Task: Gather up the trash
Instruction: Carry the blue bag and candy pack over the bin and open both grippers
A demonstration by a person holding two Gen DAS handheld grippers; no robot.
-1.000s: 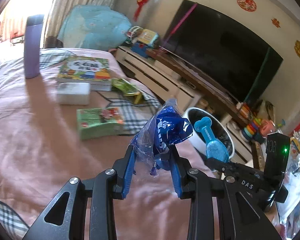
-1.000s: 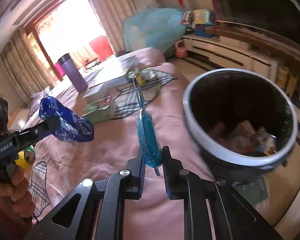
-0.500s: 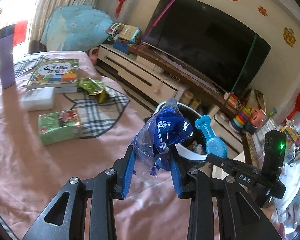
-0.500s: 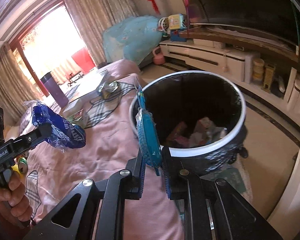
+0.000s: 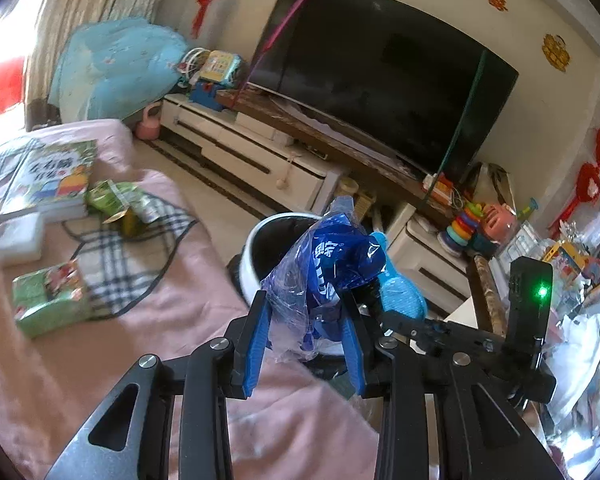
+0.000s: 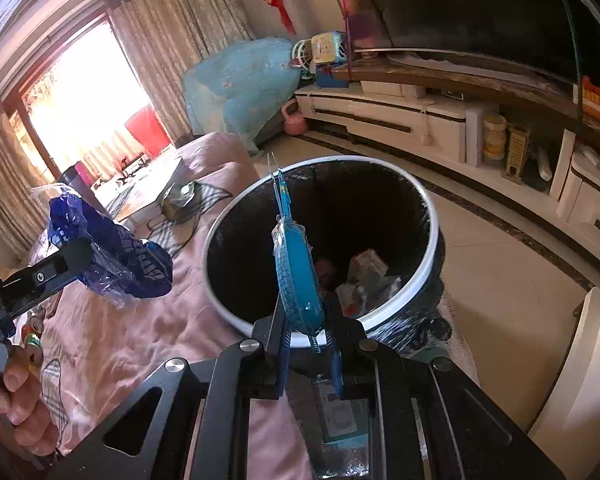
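Trash is being carried in both hands right now: the left gripper [image 5: 306, 334] is clamping a crumpled blue wrapper [image 5: 326, 276] between its fingers, and the right gripper [image 6: 306, 344] is pinching a flat turquoise packet [image 6: 298, 276] that is standing upright between its narrow-set fingers.

Over the last second both hands have been swinging away from the pink bed [image 6: 140, 332] toward the bin [image 6: 434, 240]. In the right wrist view the bin was sitting at about 3 o'clock a second ago; now its dark mouth is filling the centre, and the packet is hanging over the near rim at about 6 o'clock of the opening. In the left wrist view the bin [image 5: 252, 248] has come from 3 o'clock to just behind the wrapper, which is now covering most of it. Neither grip has loosened along the way.

That is putting the packet nearly in place for a drop, in my judgement; opening the right fingers a little further in would probably land it among the rubbish [image 6: 364, 276] already inside. The wrapper, seen at 9 o'clock in the right view, is hovering over the bed short of the rim, so it is needing more travel. A green pouch [image 5: 118, 200] and a green packet [image 5: 48, 300] are lying on the bed at 9 to 10 o'clock, possibly waiting for collection.
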